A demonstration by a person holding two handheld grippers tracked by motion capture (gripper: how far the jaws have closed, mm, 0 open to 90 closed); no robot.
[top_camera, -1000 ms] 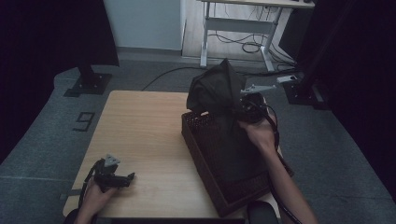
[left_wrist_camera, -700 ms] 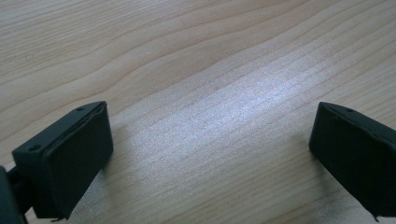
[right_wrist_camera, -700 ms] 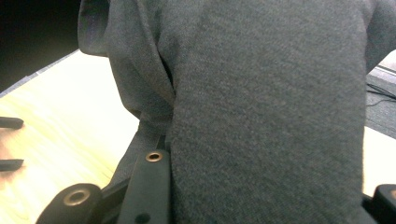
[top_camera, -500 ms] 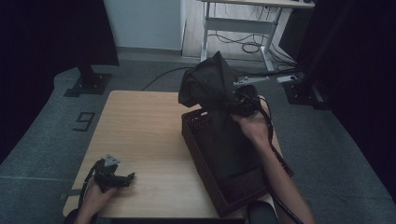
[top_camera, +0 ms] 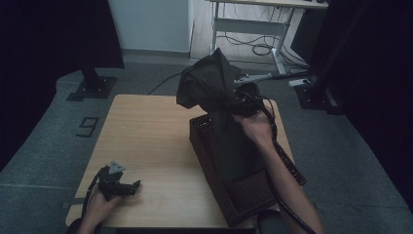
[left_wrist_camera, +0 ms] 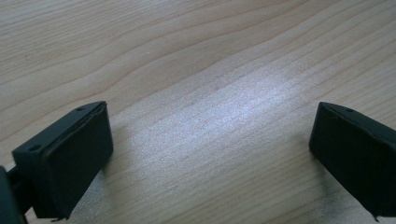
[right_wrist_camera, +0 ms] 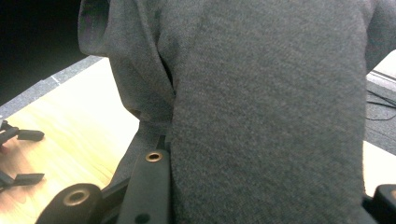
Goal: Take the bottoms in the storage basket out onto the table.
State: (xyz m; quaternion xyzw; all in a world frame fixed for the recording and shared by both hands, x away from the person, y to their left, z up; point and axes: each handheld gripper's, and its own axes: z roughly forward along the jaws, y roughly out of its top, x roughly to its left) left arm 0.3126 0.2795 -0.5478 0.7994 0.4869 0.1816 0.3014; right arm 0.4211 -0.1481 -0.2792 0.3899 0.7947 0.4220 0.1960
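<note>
High view: compared with the earlier frames, the right gripper now sits higher and a little further toward the far-left of the table, and the dark grey garment it carries has come up with it, so more cloth hangs clear above the woven basket. The garment's long axis runs near vertical: its bunched peak points up and away from the person, and its lower part trails down into the basket. The basket lies on the right half of the table. The left gripper rests unchanged at the near-left corner, jaws pointing right.

Left gripper view: the two black jaws stand spread wide over bare wood, with nothing between them.

Right gripper view: the garment drapes across the jaws, which pinch a thick fold of it. The left gripper lies on the table, well apart.
</note>
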